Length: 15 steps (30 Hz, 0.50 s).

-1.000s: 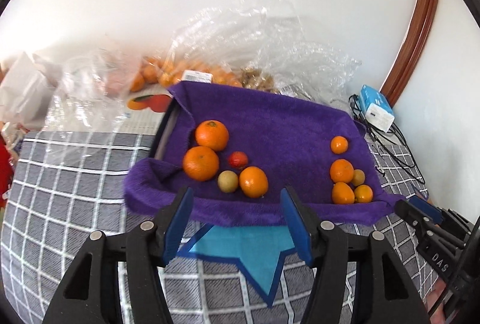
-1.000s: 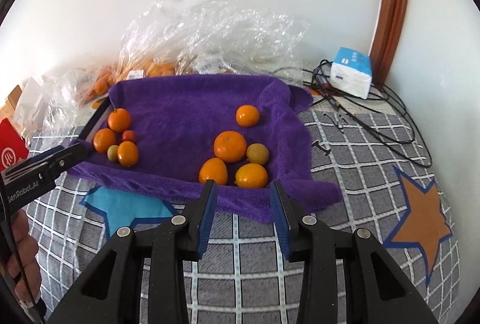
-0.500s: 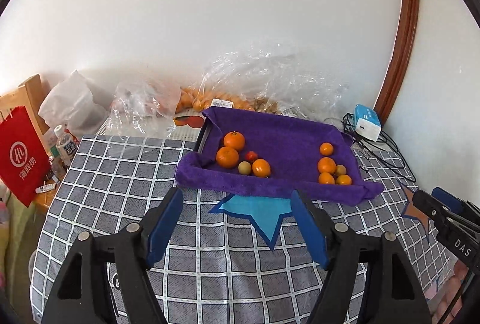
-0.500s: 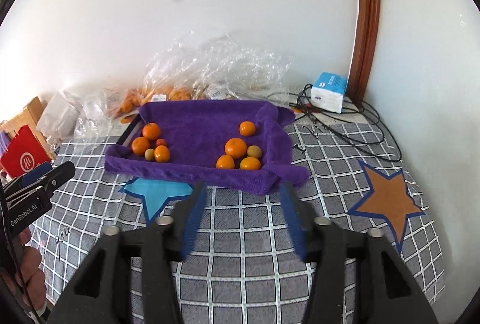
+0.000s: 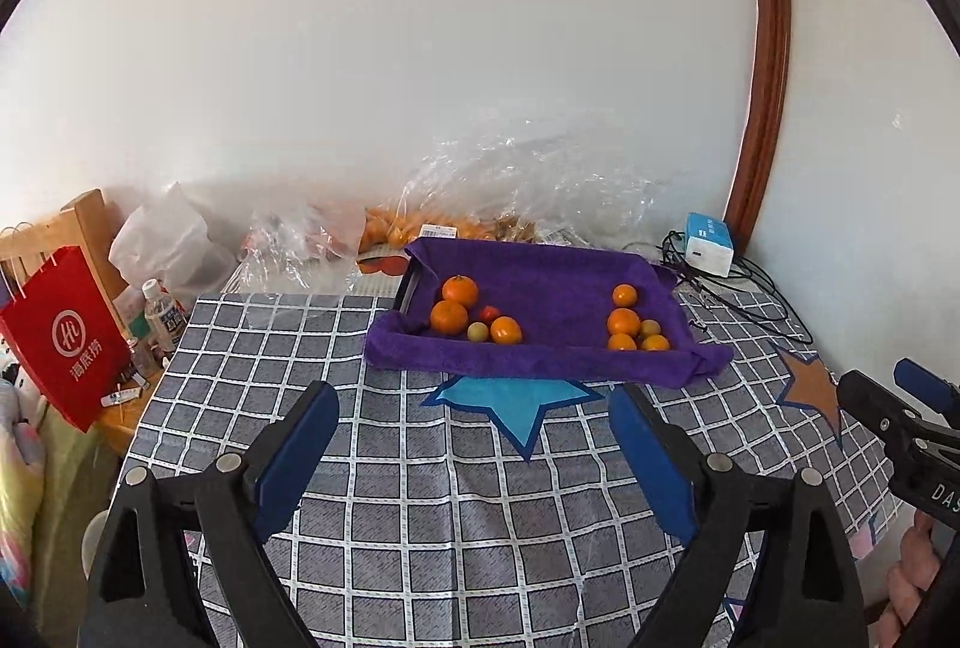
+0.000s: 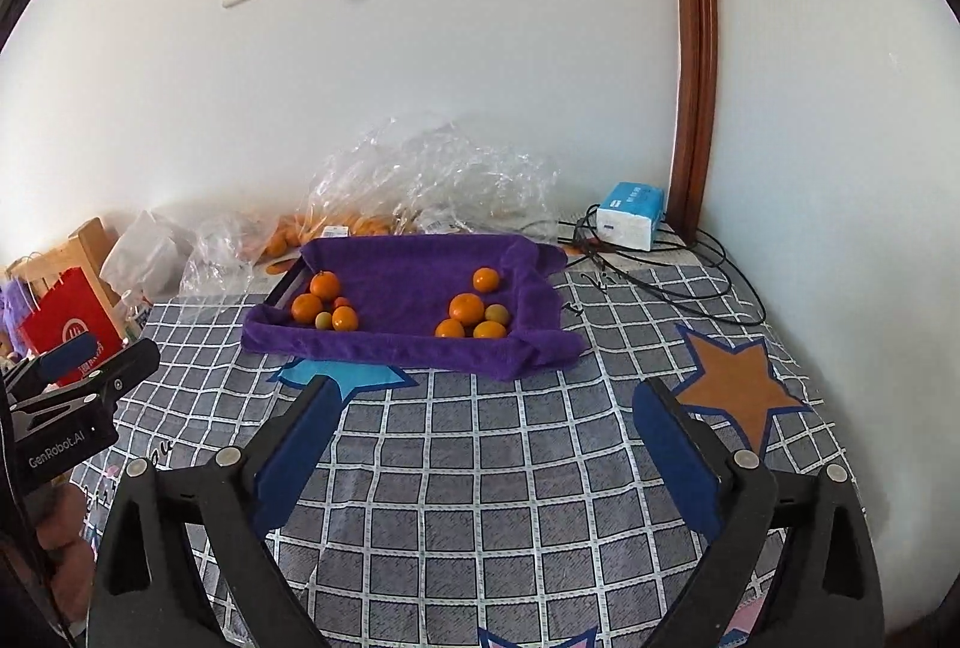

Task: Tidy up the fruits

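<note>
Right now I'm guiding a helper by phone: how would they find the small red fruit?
Find the purple towel-lined tray on the grey checked tablecloth. In its left-hand cluster, the small red fruit sits among three large oranges. It is the only red piece; its other neighbour is a yellow-green fruit.

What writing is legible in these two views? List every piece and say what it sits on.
"GenRobot.AI": on the left gripper, seen from the right wrist.
"DAS", cut off by the frame edge: on the right gripper, seen from the left wrist.
Round white logo and white characters: on the red paper bag; too small to read.
Print on the water bottle, the blue-and-white tissue pack and the white sticker on the bagged fruit: too blurred to read.
</note>
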Motion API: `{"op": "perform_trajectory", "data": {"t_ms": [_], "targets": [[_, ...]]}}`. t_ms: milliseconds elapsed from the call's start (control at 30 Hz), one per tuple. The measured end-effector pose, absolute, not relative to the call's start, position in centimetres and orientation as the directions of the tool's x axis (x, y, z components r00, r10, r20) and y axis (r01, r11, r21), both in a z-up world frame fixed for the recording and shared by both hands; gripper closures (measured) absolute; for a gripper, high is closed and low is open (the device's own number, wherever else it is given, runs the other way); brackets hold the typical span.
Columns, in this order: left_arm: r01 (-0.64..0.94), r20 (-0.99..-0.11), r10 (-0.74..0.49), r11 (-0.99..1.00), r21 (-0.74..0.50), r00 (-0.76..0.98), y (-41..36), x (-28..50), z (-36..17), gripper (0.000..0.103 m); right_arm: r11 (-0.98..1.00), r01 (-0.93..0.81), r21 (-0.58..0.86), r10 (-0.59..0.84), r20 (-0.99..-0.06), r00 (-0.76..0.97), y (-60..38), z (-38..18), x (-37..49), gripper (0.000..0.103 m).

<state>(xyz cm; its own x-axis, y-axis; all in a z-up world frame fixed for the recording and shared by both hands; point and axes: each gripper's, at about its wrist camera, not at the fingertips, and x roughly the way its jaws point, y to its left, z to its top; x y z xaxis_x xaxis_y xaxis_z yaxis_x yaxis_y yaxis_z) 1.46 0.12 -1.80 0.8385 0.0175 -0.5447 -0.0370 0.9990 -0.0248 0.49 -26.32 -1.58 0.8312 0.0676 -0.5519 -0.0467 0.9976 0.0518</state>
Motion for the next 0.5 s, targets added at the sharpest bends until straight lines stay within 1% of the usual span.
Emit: {"op": "perform_trajectory", "data": {"t_ms": [133, 500], "targets": [[-0.042, -0.531, 0.023, 0.999, -0.024, 0.847, 0.06, 0.80, -1.49, 0.010, 0.998, -0.033, 0.058, 0.060, -0.552, 0.832, -26.74, -1.57, -0.09, 0.005], [-0.053, -0.541, 0.033, 0.998, -0.021, 0.840, -0.04, 0.79, -1.50, 0.010, 0.998, -0.007, 0.058, 0.038, -0.566, 0.823, -27.16, -1.88, -0.11, 0.005]]}}
